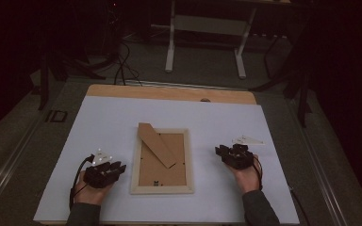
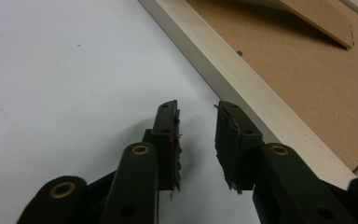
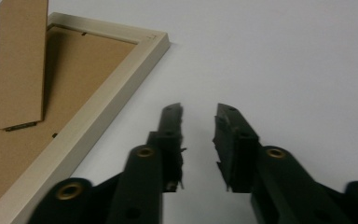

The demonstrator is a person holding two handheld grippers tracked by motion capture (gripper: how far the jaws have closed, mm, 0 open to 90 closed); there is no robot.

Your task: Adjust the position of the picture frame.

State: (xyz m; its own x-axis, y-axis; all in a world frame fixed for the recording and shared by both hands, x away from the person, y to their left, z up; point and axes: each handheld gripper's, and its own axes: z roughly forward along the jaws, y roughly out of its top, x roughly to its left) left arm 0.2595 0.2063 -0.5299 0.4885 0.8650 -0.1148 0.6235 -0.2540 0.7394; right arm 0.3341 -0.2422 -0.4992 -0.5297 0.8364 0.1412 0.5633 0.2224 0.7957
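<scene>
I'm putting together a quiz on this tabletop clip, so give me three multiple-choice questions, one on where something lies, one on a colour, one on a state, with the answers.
1. Where does the picture frame lie?
A. between the two grippers
B. left of both grippers
C. on the floor

2. What colour is the frame's backing board?
A. blue
B. brown
C. black

3. How do the left gripper's jaws stand?
A. clamped on the frame
B. clamped on a cable
C. apart, with nothing between them

Answers: 1 A, the high view shows the frame on the white sheet between the left gripper and the right gripper. 2 B, the board is brown. 3 C, bare sheet shows between the pads.
</scene>
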